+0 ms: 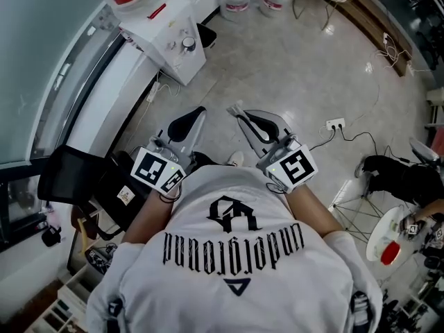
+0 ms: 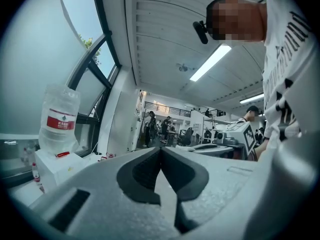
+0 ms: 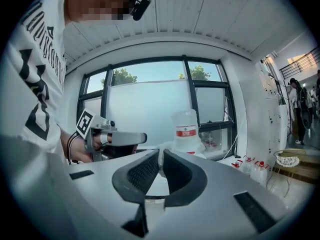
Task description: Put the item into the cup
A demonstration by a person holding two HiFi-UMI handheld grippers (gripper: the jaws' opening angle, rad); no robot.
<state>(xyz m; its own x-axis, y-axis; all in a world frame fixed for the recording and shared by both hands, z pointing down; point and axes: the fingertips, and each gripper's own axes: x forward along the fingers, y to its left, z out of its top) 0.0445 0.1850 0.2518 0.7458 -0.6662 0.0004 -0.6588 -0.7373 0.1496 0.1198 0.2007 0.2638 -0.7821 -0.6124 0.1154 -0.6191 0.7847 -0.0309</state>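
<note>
The shirt [image 1: 236,255] behind me reads "underground" in gothic letters. The big water bottle [image 2: 59,121], ahead and left of my left fingers, wears a red label with print too small to read. My left gripper [image 2: 160,150] is pinched together, empty. My right gripper [image 3: 160,156] shows only a hairline slit and grips nothing. Both are held level, side by side, pointing forward above the floor [image 1: 291,68]. I cannot find the cup or the item in any view.
</note>
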